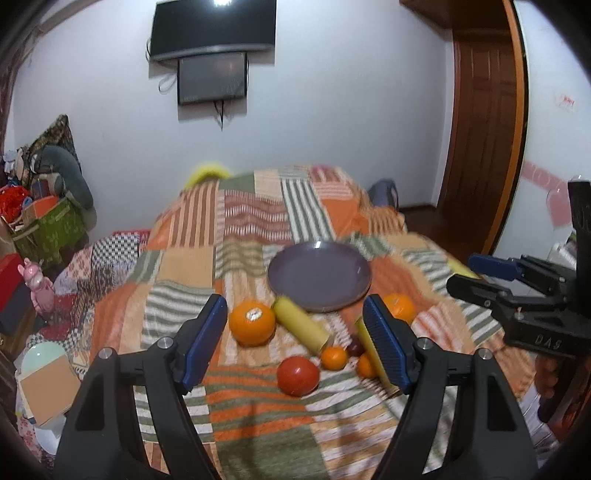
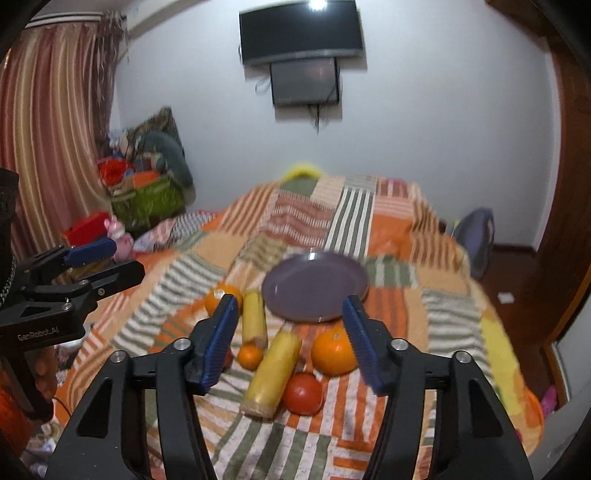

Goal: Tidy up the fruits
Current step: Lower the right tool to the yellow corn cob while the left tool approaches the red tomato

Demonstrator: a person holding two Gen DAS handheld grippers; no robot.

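A purple plate [image 1: 319, 280] [image 2: 314, 286] lies bare on the patchwork bedspread. In front of it lie two large oranges [image 1: 252, 323] [image 2: 332, 352], two yellow banana-like fruits [image 1: 301, 326] [image 2: 273, 374], a red tomato [image 1: 297, 374] [image 2: 303, 393] and small oranges [image 1: 333, 358] [image 2: 250, 356]. My left gripper [image 1: 295, 345] is open and empty, above the fruits. My right gripper [image 2: 291, 341] is open and empty, also above them. Each gripper shows at the edge of the other's view: the right one [image 1: 491, 275] and the left one [image 2: 99, 258].
The bedspread [image 1: 258, 424] covers a bed against a white wall with a TV [image 1: 214, 27]. A green box of clutter [image 1: 48, 225] stands on the left, a wooden door [image 1: 484, 122] on the right, and a blue bag [image 2: 476, 236] beside the bed.
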